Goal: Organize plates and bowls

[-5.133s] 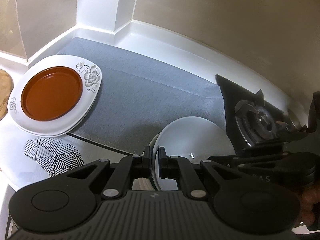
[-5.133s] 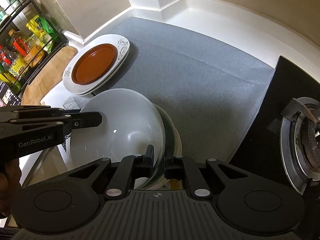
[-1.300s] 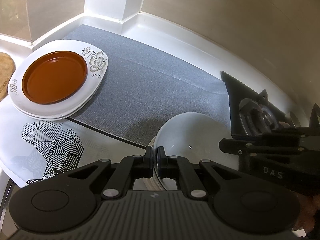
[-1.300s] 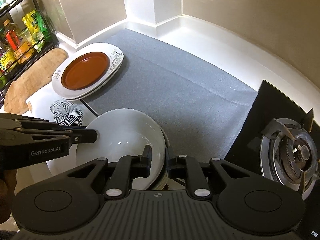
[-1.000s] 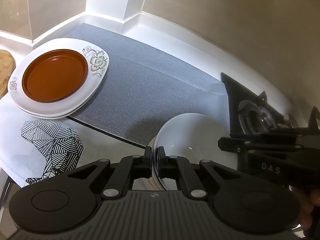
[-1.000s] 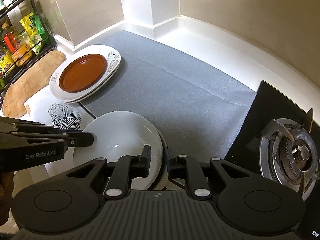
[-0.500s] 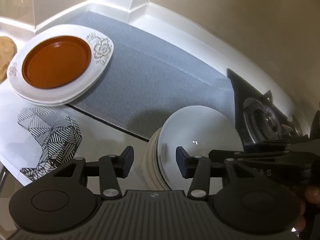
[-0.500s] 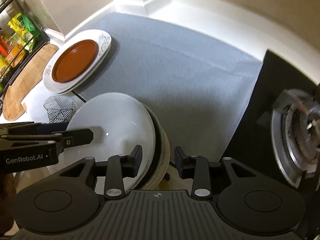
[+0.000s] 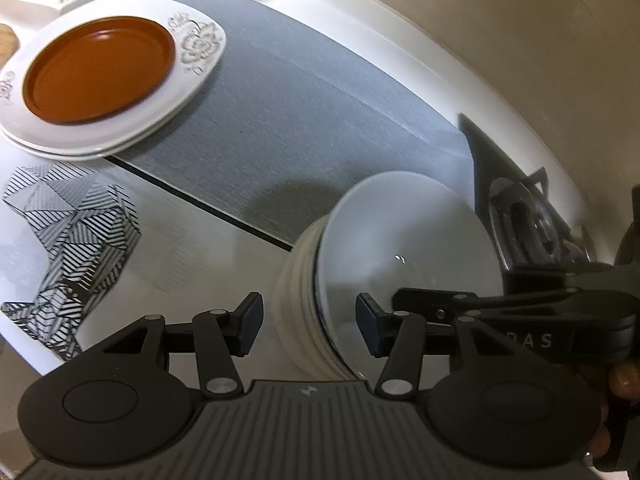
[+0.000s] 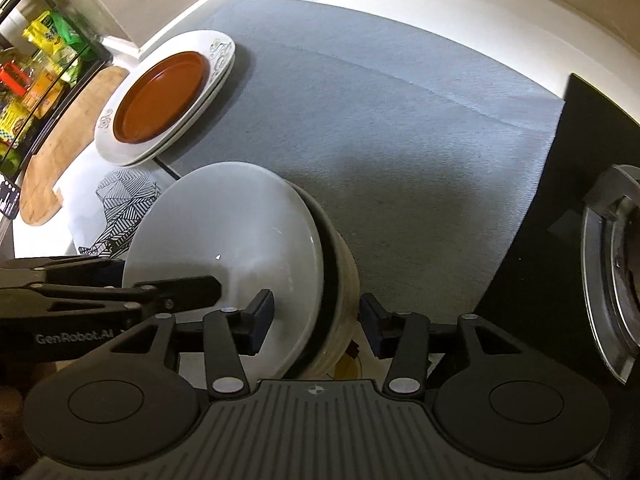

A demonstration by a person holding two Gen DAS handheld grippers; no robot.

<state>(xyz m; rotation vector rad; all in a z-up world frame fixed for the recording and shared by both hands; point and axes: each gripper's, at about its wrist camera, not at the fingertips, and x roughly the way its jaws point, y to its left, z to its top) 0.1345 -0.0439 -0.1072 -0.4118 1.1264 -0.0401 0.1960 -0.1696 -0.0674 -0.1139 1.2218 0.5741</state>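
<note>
Both my claws are wide open, gripping nothing. My left claw [image 9: 310,330] straddles the near rim of the white bowl [image 9: 404,256]; pads [image 9: 248,326] stand clear of the rim either side, no contact I can see. My right claw [image 10: 316,326] does the same from the opposite side, one finger over the bowl's inside, the other outside the stack.

The white bowl sits nested on top of a cream ribbed bowl stack [image 9: 298,300]; a dark-rimmed one shows between them in the right wrist view. Exact count in the stack: cannot tell, at least three layers.

Relative to the bowl stack:
- It straddles the near edge of the grey mat [image 10: 400,120], partly on the bare white worktop [image 9: 192,260].
- Open mat runs beyond it to the back wall.
- Right of it, the black stove edge with one burner [image 10: 612,264], near.
- Left and beyond, well apart: one brown plate [image 9: 98,68] on two stacked white floral plates [image 9: 200,46], overhanging the mat's left edge.
- Left, near: one black-and-white geometric print [image 9: 68,240] on the worktop.
- Further left: a round wooden board [image 10: 52,160], then a rack of packets [image 10: 36,64].
</note>
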